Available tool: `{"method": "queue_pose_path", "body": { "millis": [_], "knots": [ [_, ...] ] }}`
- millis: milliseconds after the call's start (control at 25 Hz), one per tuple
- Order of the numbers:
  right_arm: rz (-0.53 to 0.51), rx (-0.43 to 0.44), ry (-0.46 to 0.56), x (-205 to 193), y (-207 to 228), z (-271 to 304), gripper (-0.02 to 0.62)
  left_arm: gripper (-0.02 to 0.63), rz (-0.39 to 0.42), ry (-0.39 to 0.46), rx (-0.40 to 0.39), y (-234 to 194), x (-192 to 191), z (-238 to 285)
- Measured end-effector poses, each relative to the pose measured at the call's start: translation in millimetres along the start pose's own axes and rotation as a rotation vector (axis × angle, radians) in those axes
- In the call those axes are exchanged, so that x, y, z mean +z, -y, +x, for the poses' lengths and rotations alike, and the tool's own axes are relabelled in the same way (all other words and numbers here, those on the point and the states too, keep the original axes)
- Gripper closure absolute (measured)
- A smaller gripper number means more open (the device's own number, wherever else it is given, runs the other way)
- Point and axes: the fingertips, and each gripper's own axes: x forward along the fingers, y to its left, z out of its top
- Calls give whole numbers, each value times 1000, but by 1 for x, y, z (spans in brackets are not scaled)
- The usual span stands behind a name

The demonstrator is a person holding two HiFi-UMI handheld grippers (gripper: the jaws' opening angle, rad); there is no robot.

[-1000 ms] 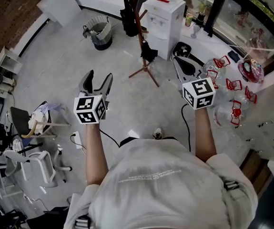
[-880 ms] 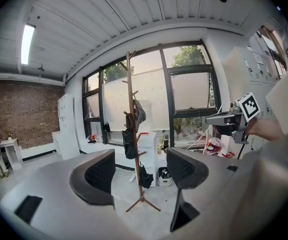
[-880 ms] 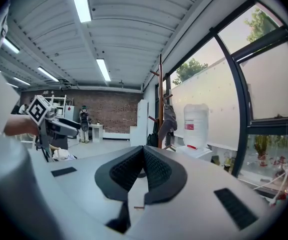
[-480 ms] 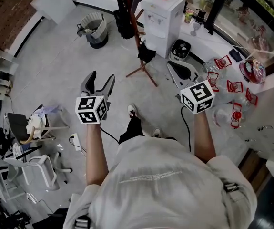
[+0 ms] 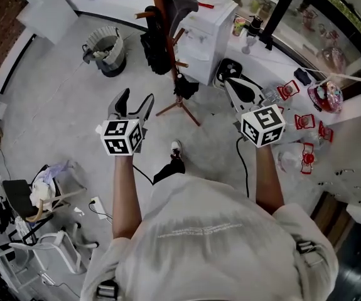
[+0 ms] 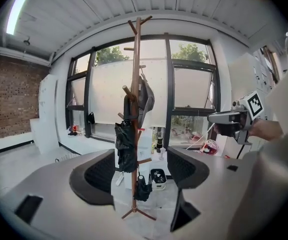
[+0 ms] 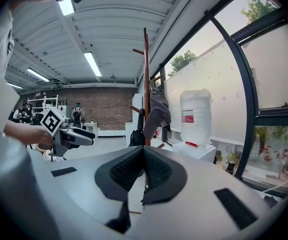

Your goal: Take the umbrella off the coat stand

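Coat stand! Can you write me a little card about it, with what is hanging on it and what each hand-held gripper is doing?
coat stand: upright on the floor, ahead of both grippers
umbrella: black, folded, hanging low on the stand
also on the stand: black bag, grey cap
left hand-held gripper: jaws apart, empty
right hand-held gripper: jaws together, empty
touching the umbrella: neither one yet

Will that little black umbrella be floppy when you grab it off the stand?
Probably floppy outside: the umbrella hangs folded with loose, bunched cloth. It looks small, so likely light. The stand is tall on thin feet, so tugging might wobble it.
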Motion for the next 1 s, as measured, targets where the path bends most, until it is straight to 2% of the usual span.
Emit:
{"method": "queue_pose_path", "body": {
  "millis": [320,440,640,1000],
  "knots": [
    [-6,-96,-88,-5,35,59,572,253,-13,-49,-107,-41,9,93],
    [4,-92,-116,-10,39,70,572,242,-34,-76,-147,-47,7,125],
    [62,-81,-117,-6,46,85,572,180,-43,-120,-235,-47,1,173],
    [133,-217,-172,-20,74,108,571,178,-28,-173,-324,-44,-12,228]
  ]
}}
